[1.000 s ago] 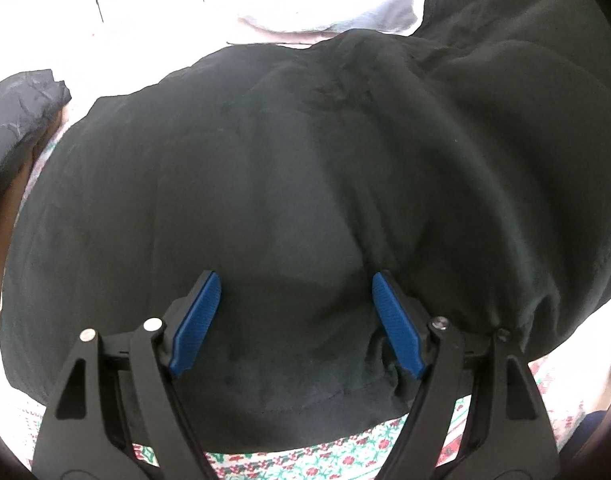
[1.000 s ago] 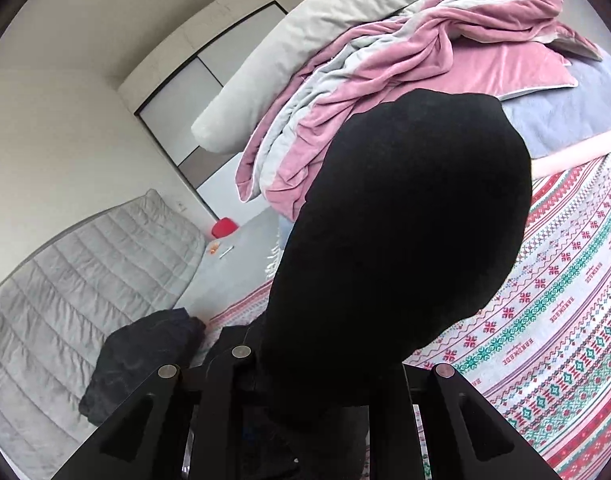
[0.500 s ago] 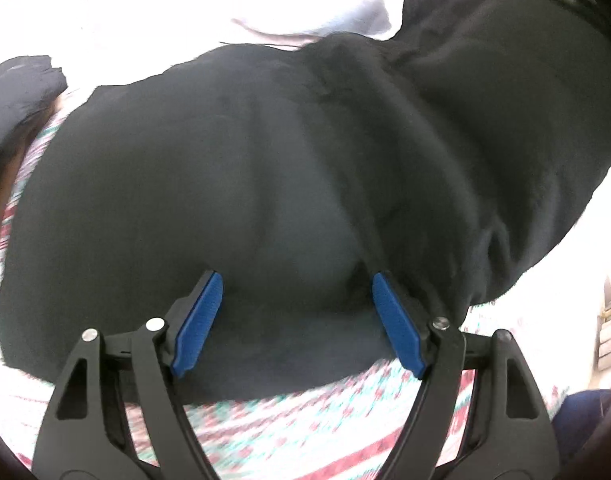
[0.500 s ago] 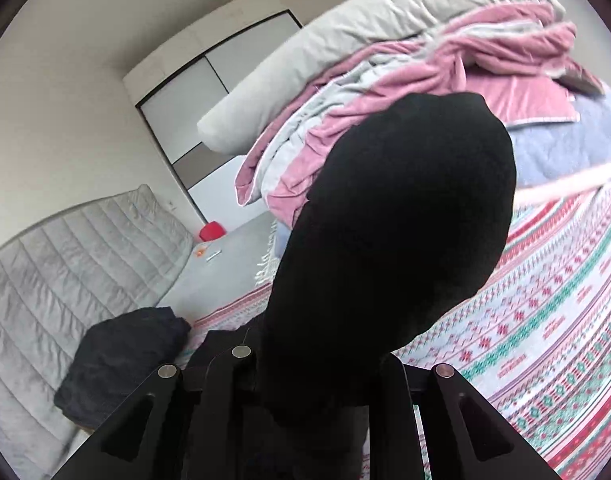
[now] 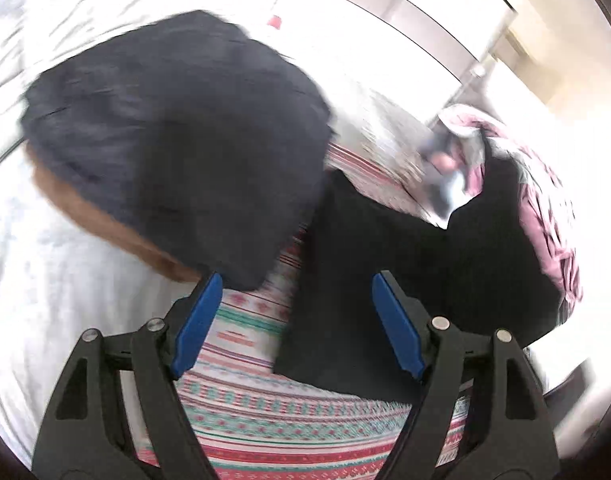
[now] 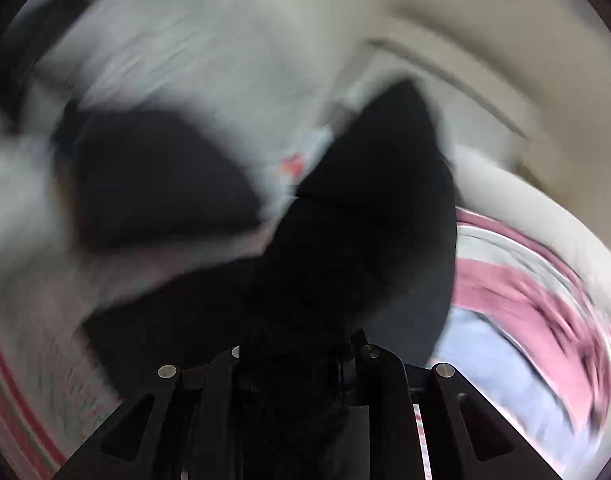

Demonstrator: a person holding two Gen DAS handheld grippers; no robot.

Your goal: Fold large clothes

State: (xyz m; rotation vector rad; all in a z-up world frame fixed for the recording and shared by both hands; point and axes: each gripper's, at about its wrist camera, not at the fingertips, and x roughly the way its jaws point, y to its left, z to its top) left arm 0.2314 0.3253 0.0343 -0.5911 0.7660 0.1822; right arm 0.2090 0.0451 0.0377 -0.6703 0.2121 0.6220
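I see two dark garments: my left hand-held gripper (image 5: 293, 316) gapes wide, holding nothing; my right hand-held gripper (image 6: 301, 354) pinches the black garment (image 6: 365, 220).

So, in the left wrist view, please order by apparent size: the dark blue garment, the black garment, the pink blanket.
1. Dark blue garment, though it lies nearer the camera and is blurred.
2. Black garment, not much smaller, so this ranking is unsure.
3. Pink blanket, clearly smallest.

no legible text, frames blurred
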